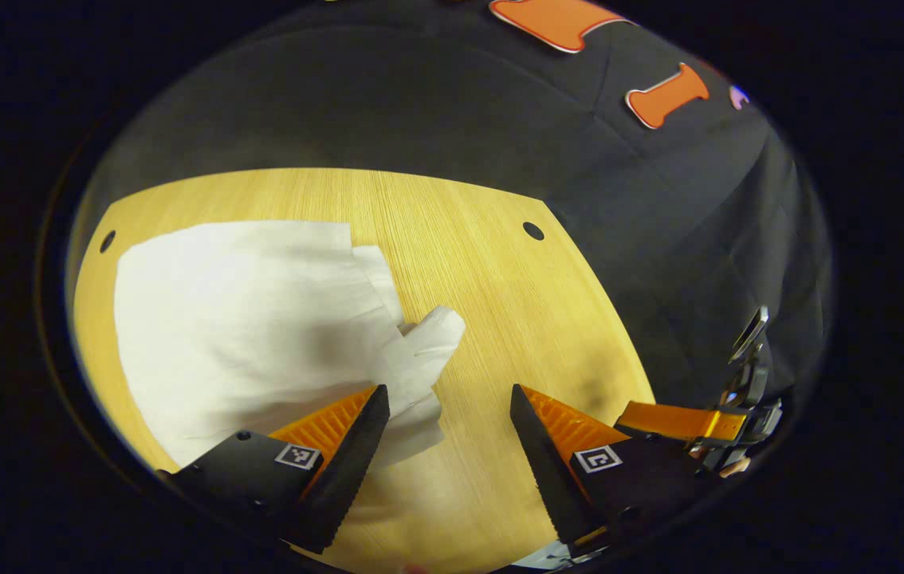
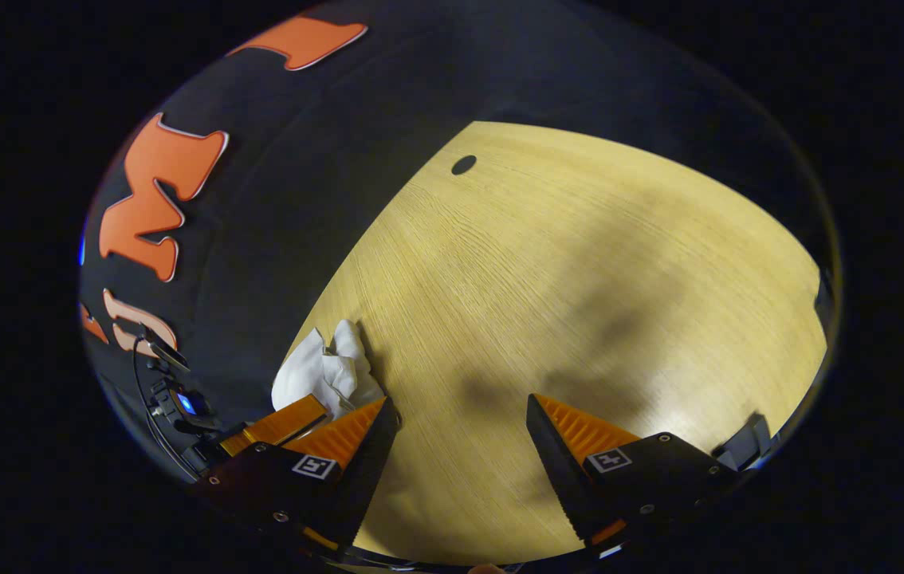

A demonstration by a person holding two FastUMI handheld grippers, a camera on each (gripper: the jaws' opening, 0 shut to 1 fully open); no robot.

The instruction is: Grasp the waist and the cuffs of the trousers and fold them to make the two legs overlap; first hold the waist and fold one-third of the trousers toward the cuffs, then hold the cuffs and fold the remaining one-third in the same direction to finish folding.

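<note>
Wooden table (image 1: 500,263) under both tongs. Left gripper (image 1: 450,399) hangs released, grasping nothing, just off the near right corner of the white trousers (image 1: 261,335); right gripper (image 2: 460,410) likewise gapes over bare wood. Trousers lie as a compact, layered rectangle, so folding looks essentially finished.

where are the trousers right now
In the left gripper view the white trousers lie on the wooden table, left of centre, their near edge beside the open left gripper.

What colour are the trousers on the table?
White, plain with no pattern; the trousers show best in the left gripper view, lying on the wooden table.
</note>
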